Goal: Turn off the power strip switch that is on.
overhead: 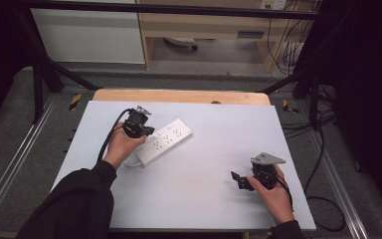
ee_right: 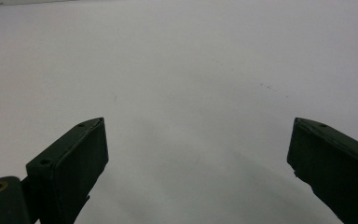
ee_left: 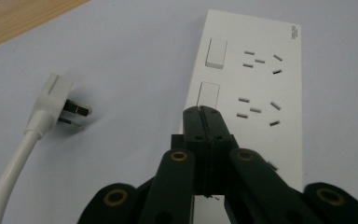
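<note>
A white power strip [overhead: 171,137] lies slanted on the white table [overhead: 209,124], left of the middle. In the left gripper view the strip [ee_left: 256,84] shows two rocker switches [ee_left: 216,53] and rows of socket slots. My left gripper [ee_left: 204,114] is shut, jaws pressed together with nothing between them, and its tips are at the nearer switch [ee_left: 209,93]. From above, the left gripper [overhead: 148,132] hovers over the strip's left part. The strip's white plug [ee_left: 56,100] and cable [ee_left: 9,177] lie loose beside it. My right gripper [overhead: 239,180] is open above bare table, and in the right gripper view its gripper [ee_right: 198,140] holds nothing.
A wooden tabletop edge [overhead: 179,95] shows beyond the white sheet. Black frame legs [overhead: 40,84] and floor cables [overhead: 323,149] flank the table. Shelving [overhead: 209,30] stands at the back.
</note>
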Demonstrator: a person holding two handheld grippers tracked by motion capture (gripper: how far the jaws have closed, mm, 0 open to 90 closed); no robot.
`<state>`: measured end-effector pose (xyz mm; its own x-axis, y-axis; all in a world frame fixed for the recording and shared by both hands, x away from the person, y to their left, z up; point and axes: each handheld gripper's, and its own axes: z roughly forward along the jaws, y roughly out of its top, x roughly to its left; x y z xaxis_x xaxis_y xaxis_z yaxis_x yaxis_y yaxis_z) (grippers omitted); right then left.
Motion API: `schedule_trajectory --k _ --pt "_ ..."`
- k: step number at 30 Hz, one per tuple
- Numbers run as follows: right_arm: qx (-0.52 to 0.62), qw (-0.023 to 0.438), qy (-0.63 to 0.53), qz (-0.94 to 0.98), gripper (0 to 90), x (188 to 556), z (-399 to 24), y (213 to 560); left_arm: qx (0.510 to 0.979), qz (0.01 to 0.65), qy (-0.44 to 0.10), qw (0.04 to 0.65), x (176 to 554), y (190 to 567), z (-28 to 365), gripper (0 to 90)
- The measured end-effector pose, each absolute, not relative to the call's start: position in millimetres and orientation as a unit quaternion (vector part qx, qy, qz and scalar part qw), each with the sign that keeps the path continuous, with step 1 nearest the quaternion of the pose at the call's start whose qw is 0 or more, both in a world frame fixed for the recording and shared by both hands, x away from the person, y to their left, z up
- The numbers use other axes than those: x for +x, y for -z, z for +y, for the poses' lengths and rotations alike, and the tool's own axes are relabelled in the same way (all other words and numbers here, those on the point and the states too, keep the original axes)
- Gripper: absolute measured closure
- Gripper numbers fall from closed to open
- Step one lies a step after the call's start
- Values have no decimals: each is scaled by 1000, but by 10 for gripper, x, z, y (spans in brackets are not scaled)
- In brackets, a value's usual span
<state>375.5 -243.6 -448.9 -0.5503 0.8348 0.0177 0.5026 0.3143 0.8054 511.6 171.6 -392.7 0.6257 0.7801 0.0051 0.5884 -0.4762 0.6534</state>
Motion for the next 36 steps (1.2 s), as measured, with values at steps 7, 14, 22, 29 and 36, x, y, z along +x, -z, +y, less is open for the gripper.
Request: schedule_trajectory --k 7,14,22,29,36 --pt "426 208 -401 784 56 3755 -2443 4490 850 402 -151 305 5125 3973 1704 900" --pt "428 206 -402 783 56 3755 -2440 4487 851 401 -150 304 5127 3979 1695 900" --pt "426 206 -403 783 56 3753 -2441 4485 855 398 -146 299 5130 4016 1668 900" --pt "426 207 -403 783 56 3752 -2441 4486 856 399 -147 295 5143 4054 1648 900" --pt "426 206 -404 783 56 3748 -2446 4483 858 397 -145 291 5151 4085 1626 900"
